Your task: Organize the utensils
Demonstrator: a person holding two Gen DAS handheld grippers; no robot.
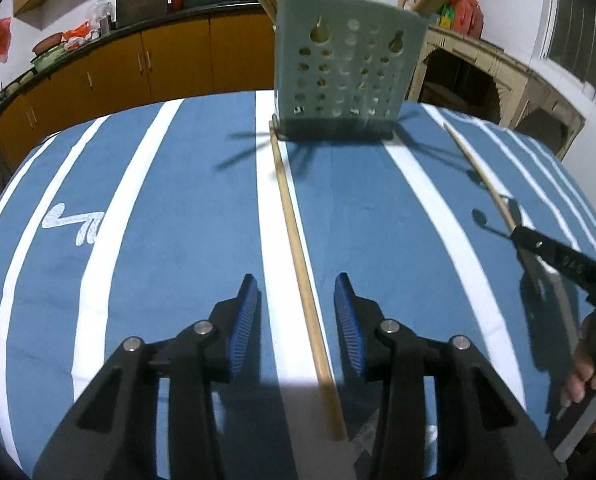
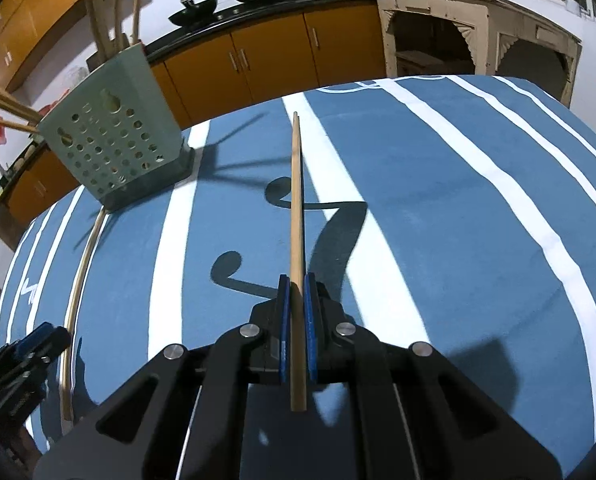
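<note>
Wooden chopsticks are the things to sort here. One chopstick (image 2: 296, 240) is pinched between the blue pads of the right gripper (image 2: 296, 292), in the lower centre of the right wrist view, and it points away toward the far table edge. The second chopstick (image 1: 302, 272) lies flat on the blue striped cloth (image 1: 169, 248), running from the lower centre of the left wrist view up to the foot of the green perforated holder (image 1: 348, 68), where its far end seems to touch the base. The left gripper (image 1: 295, 300) hangs above it with its jaws spread, one pad on each side, not touching the stick.

To do this step well, I think the left gripper should come lower until the pads are beside the stick, then close in the middle part so the stick does not swing. The right one should lift its stick, tilt the tip down and aim at the open top of the holder, between the sticks already standing there.

Writing: on the right gripper's finger, at the right of the left wrist view, are small digits, too blurred to read. A white logo on the cloth at the left is not readable either.
</note>
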